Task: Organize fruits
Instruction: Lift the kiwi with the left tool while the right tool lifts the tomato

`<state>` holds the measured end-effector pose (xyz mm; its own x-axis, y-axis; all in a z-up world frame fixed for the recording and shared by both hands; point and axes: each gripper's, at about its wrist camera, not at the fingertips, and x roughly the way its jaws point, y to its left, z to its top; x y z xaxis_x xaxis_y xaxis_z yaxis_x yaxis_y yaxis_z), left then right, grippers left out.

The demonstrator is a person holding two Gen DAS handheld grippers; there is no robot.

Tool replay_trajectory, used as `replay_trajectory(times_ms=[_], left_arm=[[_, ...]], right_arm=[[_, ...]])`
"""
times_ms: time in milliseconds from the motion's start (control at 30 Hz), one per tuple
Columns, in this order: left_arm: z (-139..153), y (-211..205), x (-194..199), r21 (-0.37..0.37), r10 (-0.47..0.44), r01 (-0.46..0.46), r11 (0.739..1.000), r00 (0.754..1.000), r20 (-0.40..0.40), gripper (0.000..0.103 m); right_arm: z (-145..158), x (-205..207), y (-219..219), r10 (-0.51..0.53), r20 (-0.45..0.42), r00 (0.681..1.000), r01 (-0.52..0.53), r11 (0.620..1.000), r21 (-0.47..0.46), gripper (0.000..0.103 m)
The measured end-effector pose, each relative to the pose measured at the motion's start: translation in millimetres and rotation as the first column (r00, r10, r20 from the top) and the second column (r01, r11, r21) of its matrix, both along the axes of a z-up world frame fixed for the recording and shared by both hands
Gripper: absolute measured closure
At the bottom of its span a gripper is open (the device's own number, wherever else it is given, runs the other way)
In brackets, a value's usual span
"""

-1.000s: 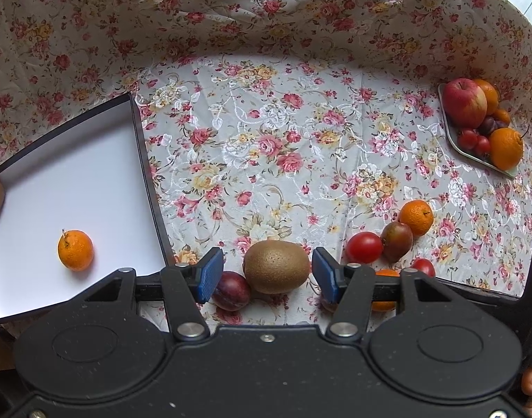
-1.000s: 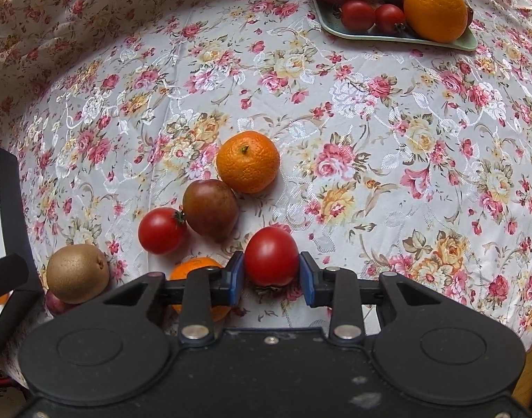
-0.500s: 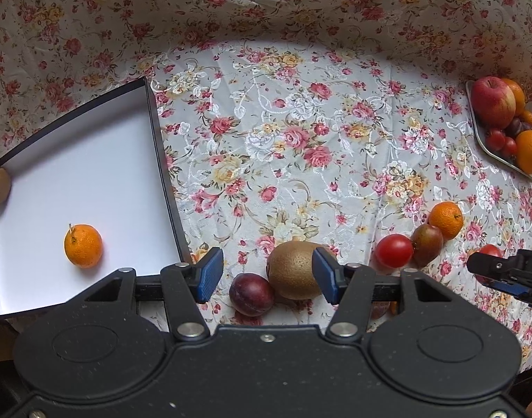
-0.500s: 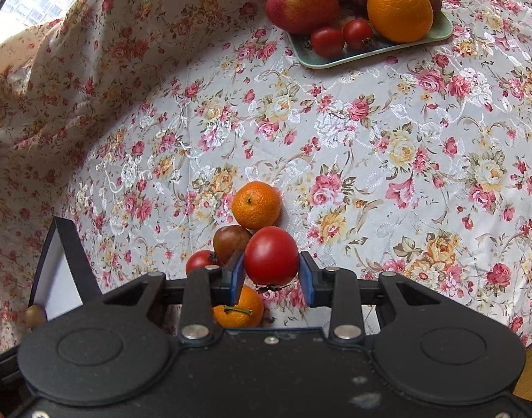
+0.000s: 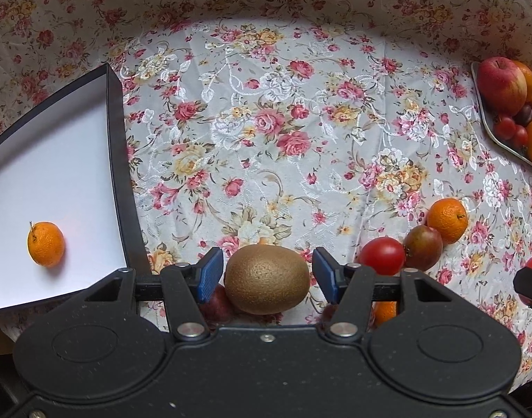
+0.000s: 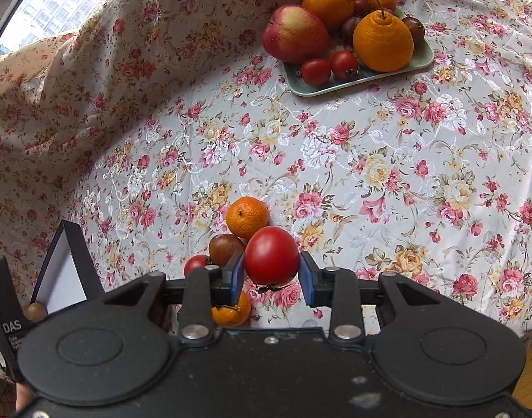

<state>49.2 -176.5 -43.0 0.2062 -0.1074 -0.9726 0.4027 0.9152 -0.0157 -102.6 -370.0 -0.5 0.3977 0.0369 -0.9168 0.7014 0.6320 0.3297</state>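
Note:
A brown kiwi (image 5: 267, 278) lies on the floral cloth between the blue pads of my left gripper (image 5: 267, 275), which is open; thin gaps show on both sides of the fruit. A dark plum (image 5: 215, 308) sits just under the left finger. My right gripper (image 6: 271, 275) is shut on a red tomato (image 6: 271, 256) and holds it above the cloth. Below it lie a mandarin (image 6: 247, 217), a dark reddish fruit (image 6: 226, 249), a small tomato (image 6: 194, 264) and another mandarin (image 6: 231, 311). A white box (image 5: 116, 174) at left holds a mandarin (image 5: 46, 244).
A pale green tray (image 6: 353, 82) at the far right carries an apple (image 6: 295, 33), a large orange (image 6: 382, 43), small tomatoes and plums. A second kiwi (image 6: 36, 310) rests in the box. The cloth rises in folds behind, and the table edge runs close at the right.
The right gripper has risen with the tomato, and the tray now shows further in its view. The left gripper has shifted so the kiwi is centred between its pads.

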Motion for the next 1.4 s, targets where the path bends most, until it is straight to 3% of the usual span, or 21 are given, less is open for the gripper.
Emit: replay_trajectory(times_ms=[267, 567, 633, 767, 900, 1133, 1267, 1400], left_arm=[[-11, -11, -4, 0.079, 0.011, -0.013, 0.997, 1.0, 0.028, 0.038], [-22, -15, -3, 0.109, 0.027, -0.026, 0.994, 1.0, -0.011, 0.04], [-20, -16, -3, 0.101, 0.033, -0.032, 0.994, 0.999, -0.006, 0.04], [-10, -11, -1, 0.007, 0.067, -0.067, 0.998, 0.997, -0.038, 0.041], [18, -11, -4, -0.02, 0.067, -0.066, 0.998, 0.996, 0.056, 0.041], [74, 31, 14, -0.127, 0.193, -0.173, 0.977, 0.966, 0.174, 0.04], [84, 67, 29, -0.12, 0.281, -0.26, 0.958, 0.934, 0.222, 0.04], [83, 107, 43, -0.121, 0.367, -0.348, 0.93, 0.904, 0.219, 0.04]], right_arm=[[13, -8, 3, 0.025, 0.028, 0.999, -0.024, 0.998, -0.061, 0.068], [16, -4, 17, 0.08, 0.032, 0.996, -0.077, 0.994, -0.081, 0.068], [17, -2, 20, 0.083, 0.034, 0.996, -0.08, 0.993, -0.083, 0.068], [19, 2, 23, 0.085, 0.043, 0.995, -0.082, 0.994, -0.076, 0.068], [19, 8, 28, 0.091, 0.044, 0.995, -0.087, 0.993, -0.08, 0.068], [9, 25, 44, 0.111, 0.004, 0.994, -0.11, 0.989, -0.097, 0.068], [2, 43, 65, 0.146, -0.021, 0.989, -0.147, 0.982, -0.119, 0.068], [-2, 65, 95, 0.195, -0.024, 0.98, -0.197, 0.973, -0.12, 0.068]])
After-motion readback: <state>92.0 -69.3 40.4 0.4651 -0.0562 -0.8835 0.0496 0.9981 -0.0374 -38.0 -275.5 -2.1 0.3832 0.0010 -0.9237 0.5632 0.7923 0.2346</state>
